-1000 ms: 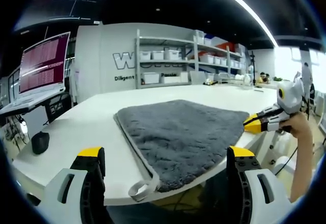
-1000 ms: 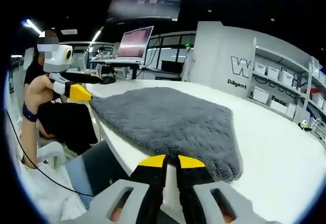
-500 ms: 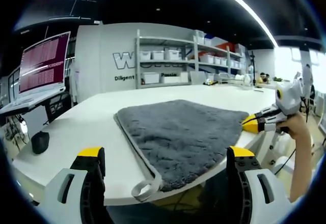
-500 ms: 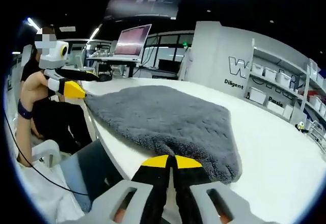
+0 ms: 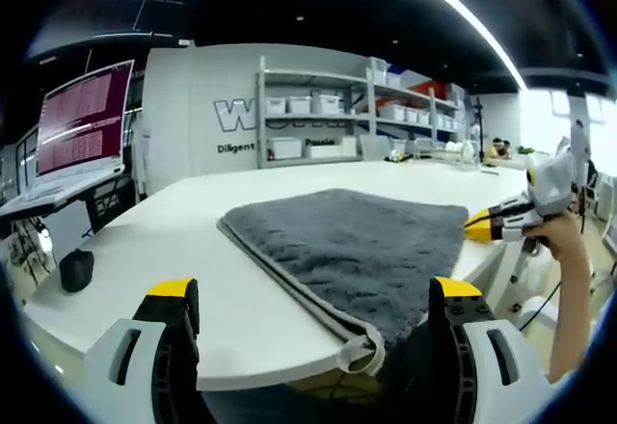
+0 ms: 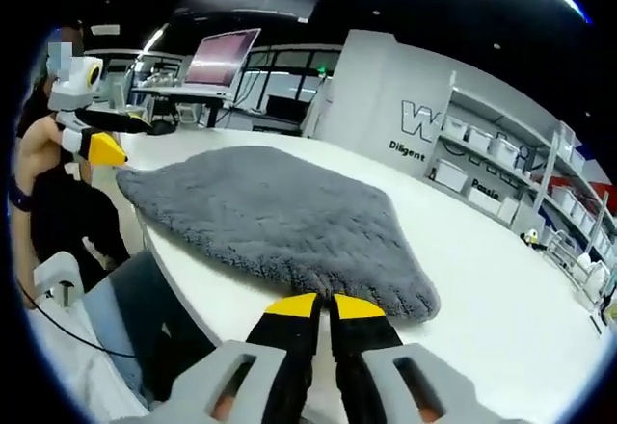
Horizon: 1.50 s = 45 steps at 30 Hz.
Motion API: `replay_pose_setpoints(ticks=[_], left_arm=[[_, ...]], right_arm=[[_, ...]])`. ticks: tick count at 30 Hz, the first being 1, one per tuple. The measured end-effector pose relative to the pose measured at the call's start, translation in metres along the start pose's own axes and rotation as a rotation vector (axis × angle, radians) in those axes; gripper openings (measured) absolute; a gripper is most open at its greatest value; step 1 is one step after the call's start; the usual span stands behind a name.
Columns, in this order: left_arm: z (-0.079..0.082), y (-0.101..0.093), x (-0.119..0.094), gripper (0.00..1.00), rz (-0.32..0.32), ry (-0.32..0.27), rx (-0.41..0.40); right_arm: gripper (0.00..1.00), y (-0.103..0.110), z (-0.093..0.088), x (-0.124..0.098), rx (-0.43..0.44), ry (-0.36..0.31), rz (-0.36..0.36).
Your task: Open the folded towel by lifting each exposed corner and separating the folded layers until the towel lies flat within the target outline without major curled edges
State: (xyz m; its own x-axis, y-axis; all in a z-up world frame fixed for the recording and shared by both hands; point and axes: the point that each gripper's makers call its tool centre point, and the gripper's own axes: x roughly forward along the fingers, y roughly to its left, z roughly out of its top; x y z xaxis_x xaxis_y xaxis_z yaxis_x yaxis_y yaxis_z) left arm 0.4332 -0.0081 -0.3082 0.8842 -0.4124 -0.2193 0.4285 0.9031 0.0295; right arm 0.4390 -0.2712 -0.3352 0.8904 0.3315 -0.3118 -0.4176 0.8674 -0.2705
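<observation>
My right gripper, at 6 o'clock, has its jaws pressed together at the near edge of the towel; whether they pinch fabric I cannot tell. My left gripper stands spread and empty. I judge a low, slow lift best. The towel is plush grey pile with a pale bound hem and a loop, lying on the smooth white table.

Back wall: big "W…", "Diligent" below; rest cut off by shelf.
</observation>
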Motion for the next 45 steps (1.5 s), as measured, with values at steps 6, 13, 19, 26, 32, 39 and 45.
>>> replay_pose_setpoints(ticks=[6, 13, 19, 26, 32, 39, 45], left_arm=[[0.001, 0.0, -0.001, 0.97, 0.001, -0.002, 0.001], [0.001, -0.002, -0.001, 0.97, -0.004, -0.002, 0.003], [0.0, 0.0, -0.002, 0.97, -0.002, -0.003, -0.001], [0.0, 0.001, -0.001, 0.97, -0.002, -0.002, -0.003], [0.0, 0.002, -0.002, 0.97, 0.003, -0.003, -0.005], [-0.001, 0.003, -0.003, 0.97, 0.005, -0.004, -0.006], [-0.001, 0.003, -0.003, 0.97, 0.005, -0.003, -0.009]], right_arm=[[0.06, 0.032, 0.022, -0.009, 0.015, -0.081, 0.141], [0.07, 0.042, 0.014, 0.006, -0.011, -0.029, 0.149], [0.06, 0.044, 0.004, 0.016, -0.008, 0.013, 0.16], [0.0, 0.044, 0.004, 0.016, -0.012, 0.014, 0.169], [0.0, 0.032, 0.001, 0.016, -0.026, 0.018, 0.122], [0.0, -0.001, -0.008, 0.015, -0.036, 0.04, -0.034], [0.03, 0.001, 0.006, 0.006, 0.007, -0.035, -0.018]])
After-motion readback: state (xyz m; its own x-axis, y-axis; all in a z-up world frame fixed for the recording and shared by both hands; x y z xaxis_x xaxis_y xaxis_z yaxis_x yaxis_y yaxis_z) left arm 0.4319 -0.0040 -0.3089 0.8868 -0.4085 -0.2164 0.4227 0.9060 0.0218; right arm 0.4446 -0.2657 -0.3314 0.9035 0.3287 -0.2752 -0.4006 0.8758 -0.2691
